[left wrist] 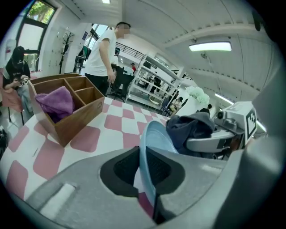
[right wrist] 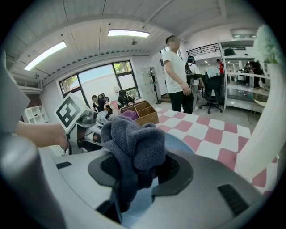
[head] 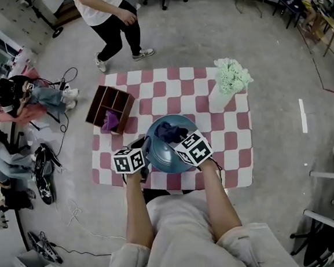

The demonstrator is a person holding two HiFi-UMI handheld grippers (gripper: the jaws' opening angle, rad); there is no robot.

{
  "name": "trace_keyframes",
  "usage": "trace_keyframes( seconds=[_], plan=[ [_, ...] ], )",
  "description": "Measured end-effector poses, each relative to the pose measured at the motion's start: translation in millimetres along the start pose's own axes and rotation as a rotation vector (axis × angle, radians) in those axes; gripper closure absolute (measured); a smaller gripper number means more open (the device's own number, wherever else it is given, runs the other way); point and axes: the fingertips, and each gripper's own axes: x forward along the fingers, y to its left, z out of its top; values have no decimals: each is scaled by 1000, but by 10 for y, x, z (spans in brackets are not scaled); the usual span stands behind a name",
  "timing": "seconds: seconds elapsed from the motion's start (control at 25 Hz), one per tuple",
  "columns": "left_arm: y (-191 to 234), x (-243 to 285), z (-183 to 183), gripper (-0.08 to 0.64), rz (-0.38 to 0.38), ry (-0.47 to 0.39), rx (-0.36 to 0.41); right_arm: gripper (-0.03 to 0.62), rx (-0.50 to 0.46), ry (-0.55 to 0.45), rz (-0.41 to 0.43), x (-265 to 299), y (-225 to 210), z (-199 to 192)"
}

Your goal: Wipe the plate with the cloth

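My left tool (left wrist: 144,172) is clamped on the plate (left wrist: 154,136) rim, holding it tipped up on edge over the tabletop (head: 238,153), I'd guess so the face is open for wiping. The right tool (right wrist: 134,170) is pinched shut on a bunched-up grey cloth (right wrist: 132,136), right against the plate's face. The head view mostly shows the marker cubes crowding the plate. Only the gripper views show each grip.
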Motion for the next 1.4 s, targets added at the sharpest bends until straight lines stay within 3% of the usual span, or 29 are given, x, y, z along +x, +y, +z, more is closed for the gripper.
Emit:
trace_keyframes(
  seconds=[0.16,0.36,0.84,1.4],
  plan=[
    [-64,-78,138,532,-4,-74,-41,411,-51,15,-27,69,96,77],
    [-242,-154,327,532,-77,-154,-71,411,-89,-28,-58,107,127,251],
    [-349,-322,490,532,-63,-196,31,411,-216,-33,-188,68,133,576],
    [-444,-352,535,531,-101,-210,79,411,-146,-86,-298,-161,-264,638]
  ],
)
